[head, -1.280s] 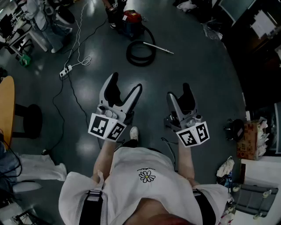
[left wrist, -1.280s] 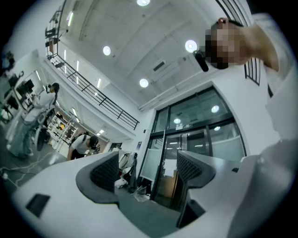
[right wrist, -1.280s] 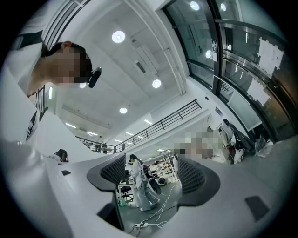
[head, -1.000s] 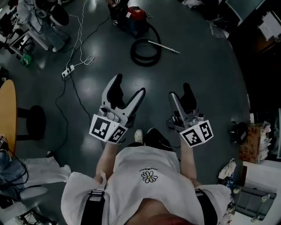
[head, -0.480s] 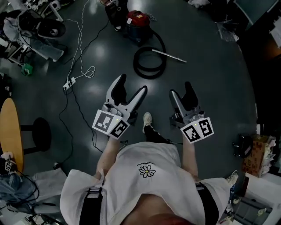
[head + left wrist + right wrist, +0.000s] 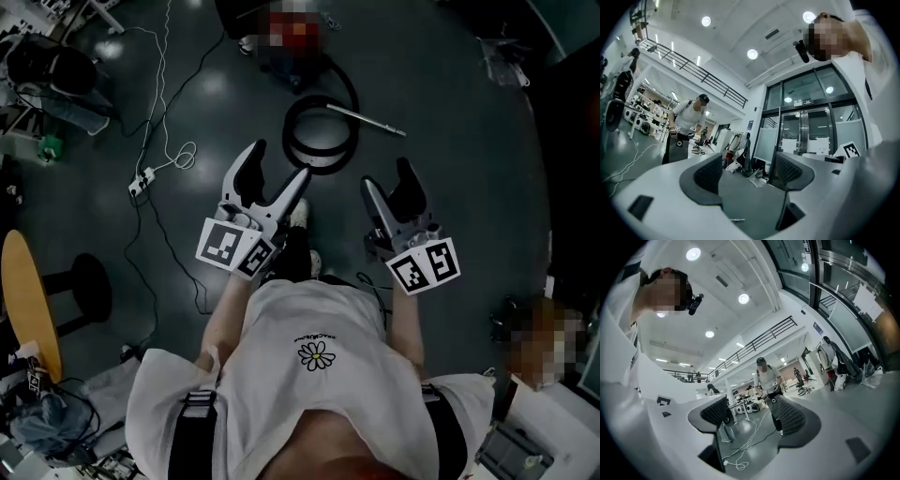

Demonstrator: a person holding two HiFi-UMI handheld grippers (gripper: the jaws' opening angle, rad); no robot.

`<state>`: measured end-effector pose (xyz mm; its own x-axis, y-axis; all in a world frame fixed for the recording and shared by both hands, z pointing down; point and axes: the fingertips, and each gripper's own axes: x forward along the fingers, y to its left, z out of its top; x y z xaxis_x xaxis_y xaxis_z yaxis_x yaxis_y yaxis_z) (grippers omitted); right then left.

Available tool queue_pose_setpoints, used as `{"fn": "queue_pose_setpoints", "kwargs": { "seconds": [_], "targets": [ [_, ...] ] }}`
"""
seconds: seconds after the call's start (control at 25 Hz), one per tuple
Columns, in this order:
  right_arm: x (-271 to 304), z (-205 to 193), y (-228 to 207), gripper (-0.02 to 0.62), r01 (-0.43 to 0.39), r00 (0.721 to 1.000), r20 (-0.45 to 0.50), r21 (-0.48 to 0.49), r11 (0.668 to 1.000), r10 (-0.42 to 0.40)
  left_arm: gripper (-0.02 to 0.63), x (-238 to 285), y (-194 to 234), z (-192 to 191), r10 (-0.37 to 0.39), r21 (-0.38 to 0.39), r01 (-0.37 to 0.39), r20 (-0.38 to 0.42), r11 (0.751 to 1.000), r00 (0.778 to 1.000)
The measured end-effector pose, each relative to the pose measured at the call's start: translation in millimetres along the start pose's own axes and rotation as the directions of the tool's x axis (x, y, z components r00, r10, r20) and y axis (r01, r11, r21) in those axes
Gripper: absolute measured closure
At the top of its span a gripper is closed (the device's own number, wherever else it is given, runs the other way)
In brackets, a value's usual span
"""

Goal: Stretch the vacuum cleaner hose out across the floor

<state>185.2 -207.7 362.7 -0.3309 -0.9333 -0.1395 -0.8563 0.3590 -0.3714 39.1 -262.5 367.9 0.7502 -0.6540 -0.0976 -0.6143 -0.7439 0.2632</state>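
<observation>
The black vacuum hose [image 6: 322, 131] lies coiled in a ring on the dark floor, joined to the red vacuum cleaner [image 6: 281, 52] behind it. A thin metal wand [image 6: 366, 119] lies beside the coil at its right. My left gripper [image 6: 278, 162] is held open above the floor, just short of the coil's near edge. To its right my right gripper [image 6: 386, 174] is open too, holding nothing. Both gripper views point up and outward: the left gripper [image 6: 749, 176] and the right gripper [image 6: 752, 420] each show wide-apart pads with only the room between them.
A white power strip [image 6: 142, 180] with white and black cables trails over the floor at left. A black stool [image 6: 89, 286] and a round wooden table [image 6: 28, 300] stand at the left edge. A person [image 6: 768, 380] stands beyond. Clutter sits at the lower right.
I have walked forward: the hose coil and vacuum cleaner have come nearer to the grippers. Both grippers stay open and empty.
</observation>
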Motion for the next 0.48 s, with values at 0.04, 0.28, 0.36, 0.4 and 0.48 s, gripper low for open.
{"fn": "queue_pose_setpoints", "kwargs": {
  "seconds": [0.04, 0.28, 0.36, 0.4, 0.48],
  "targets": [
    [15, -2, -16, 0.236, 0.016, 1.000, -0.002, -0.008, 1.000, -0.016, 0.257, 18, 15, -3, 0.013, -0.001, -0.013, -0.001, 1.000, 1.000],
    [130, 5, -117, 0.583, 0.179, 0.982, -0.033, -0.119, 0.977, -0.184, 0.601, 125, 109, 9, 0.071, 0.125, -0.081, 0.082, 0.989, 0.994],
    [171, 13, -134, 0.583, 0.146, 0.987, -0.052, -0.111, 0.983, -0.153, 0.601, 159, 133, 18, 0.062, 0.138, -0.072, 0.073, 0.988, 0.995],
    [188, 18, -142, 0.583, 0.133, 0.988, -0.061, -0.118, 0.984, -0.141, 0.601, 175, 143, 21, 0.059, 0.134, -0.067, 0.065, 0.989, 0.996],
    [221, 27, -159, 0.583, 0.127, 0.989, -0.066, -0.121, 0.984, -0.135, 0.601, 209, 163, 26, 0.054, 0.128, -0.060, 0.049, 0.990, 0.997]
  ]
}}
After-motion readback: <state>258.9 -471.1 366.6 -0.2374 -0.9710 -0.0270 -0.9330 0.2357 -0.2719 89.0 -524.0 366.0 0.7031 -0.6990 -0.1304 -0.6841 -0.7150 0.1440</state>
